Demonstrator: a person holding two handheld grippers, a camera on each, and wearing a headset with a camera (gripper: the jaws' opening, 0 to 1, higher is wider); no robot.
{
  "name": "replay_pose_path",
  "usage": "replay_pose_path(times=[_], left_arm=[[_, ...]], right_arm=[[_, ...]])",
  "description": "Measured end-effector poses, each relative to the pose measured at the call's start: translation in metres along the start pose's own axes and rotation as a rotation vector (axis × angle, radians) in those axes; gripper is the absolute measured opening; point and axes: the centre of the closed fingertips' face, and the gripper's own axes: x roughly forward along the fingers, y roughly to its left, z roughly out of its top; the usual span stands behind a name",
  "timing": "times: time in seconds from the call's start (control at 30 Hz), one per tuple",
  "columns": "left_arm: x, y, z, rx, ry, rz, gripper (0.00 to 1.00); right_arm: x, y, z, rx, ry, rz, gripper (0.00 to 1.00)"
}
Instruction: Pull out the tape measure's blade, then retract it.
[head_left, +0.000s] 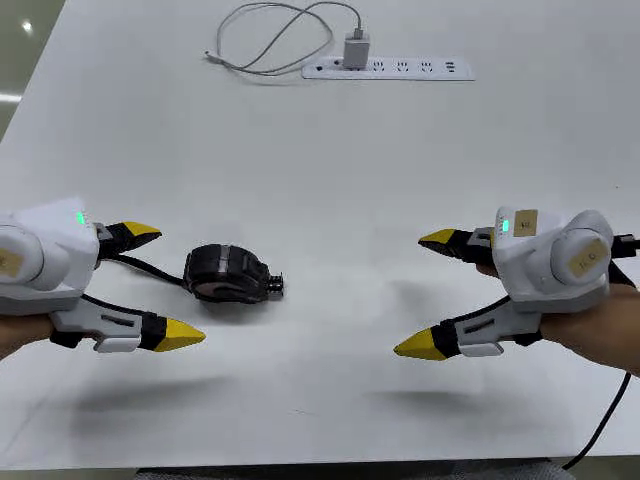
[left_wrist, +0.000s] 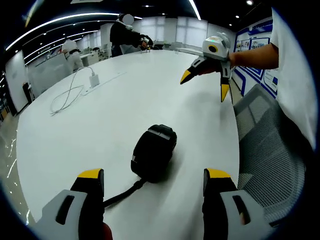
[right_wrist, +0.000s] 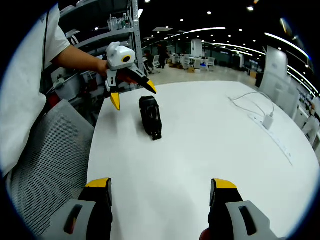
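A black tape measure (head_left: 228, 273) lies flat on the white table (head_left: 330, 170), its blade tab pointing right and a black strap trailing left. My left gripper (head_left: 160, 283) stands open just left of it, yellow tips either side of the strap. In the left gripper view the tape measure (left_wrist: 154, 151) sits a short way ahead of the open left gripper (left_wrist: 154, 176). My right gripper (head_left: 428, 293) is open well to the right, apart from everything. From the right gripper view (right_wrist: 160, 184) the tape measure (right_wrist: 151, 116) lies far ahead, by the other gripper (right_wrist: 131, 85).
A white power strip (head_left: 388, 68) with a plugged charger (head_left: 356, 49) and a coiled white cable (head_left: 275, 40) lies at the table's far side. A mesh chair (left_wrist: 272, 145) stands at the near edge. Bare tabletop lies between the two grippers.
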Motion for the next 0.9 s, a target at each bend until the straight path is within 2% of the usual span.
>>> replay_pose_path(times=[0.27,0.57,0.9], left_arm=[[0.011,0.008,-0.001,0.052,0.055,0.001,0.68],[0.026,0.004,-0.006,0.1,0.106,-0.051,0.58],[0.035,0.005,-0.009,0.139,0.135,-0.071,0.47]], right_arm=[[0.009,-0.003,0.008,-0.024,0.005,0.016,0.78],[0.017,-0.006,0.014,-0.012,-0.018,0.024,0.78],[0.025,-0.002,0.013,-0.003,-0.018,0.041,0.77]])
